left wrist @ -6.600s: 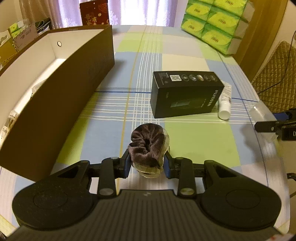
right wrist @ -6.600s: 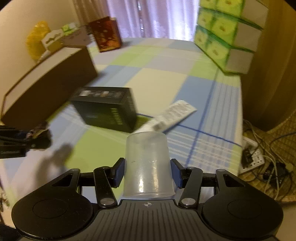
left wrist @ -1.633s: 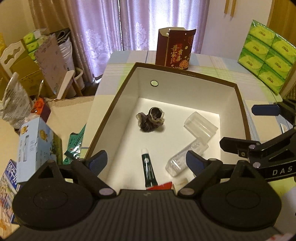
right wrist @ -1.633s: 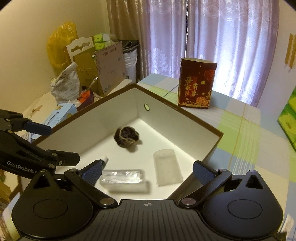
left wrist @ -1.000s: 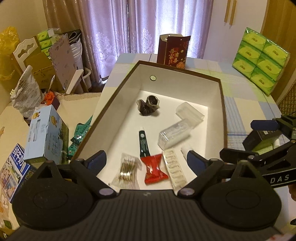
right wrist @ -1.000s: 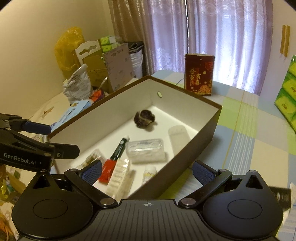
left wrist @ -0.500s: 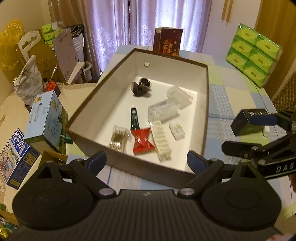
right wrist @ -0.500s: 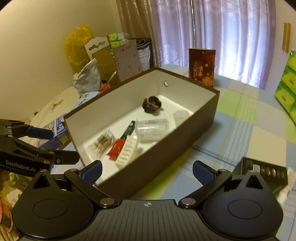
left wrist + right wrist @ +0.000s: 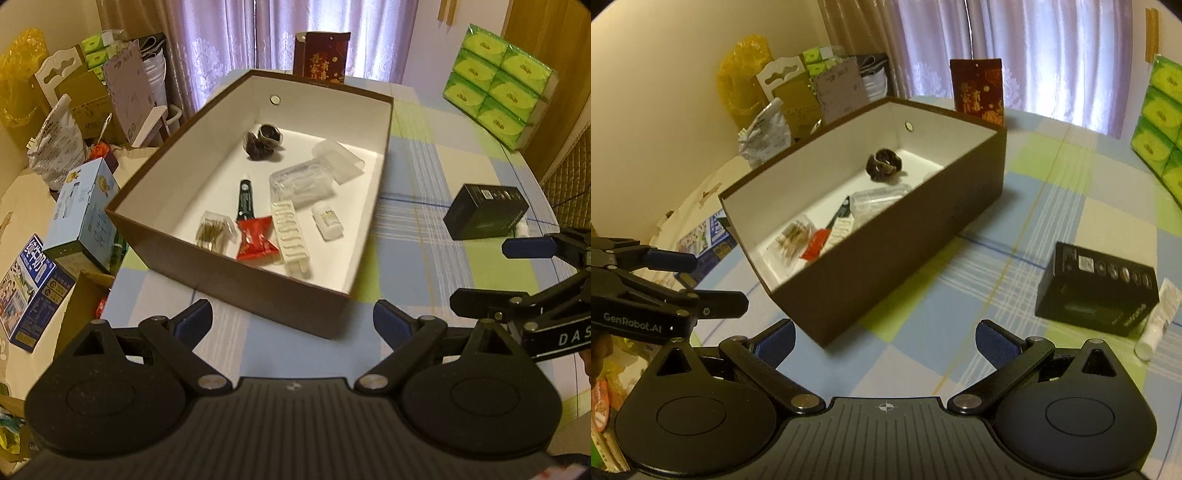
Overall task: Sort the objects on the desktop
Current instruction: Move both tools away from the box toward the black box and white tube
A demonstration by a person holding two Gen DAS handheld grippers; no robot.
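Between picks: I've got left gripper (image 9: 291,319) & right gripper (image 9: 884,339) both wide open, empty, above the table; black box (image 9: 1097,290) & white tube (image 9: 1156,319) lie outside the brown box (image 9: 886,236), so next I'd reach right for those.

your left gripper (image 9: 291,321) is spread wide with nothing between its fingers. your right gripper (image 9: 884,341) is spread wide and empty too. the two hang side by side, apart, both tilted downward.
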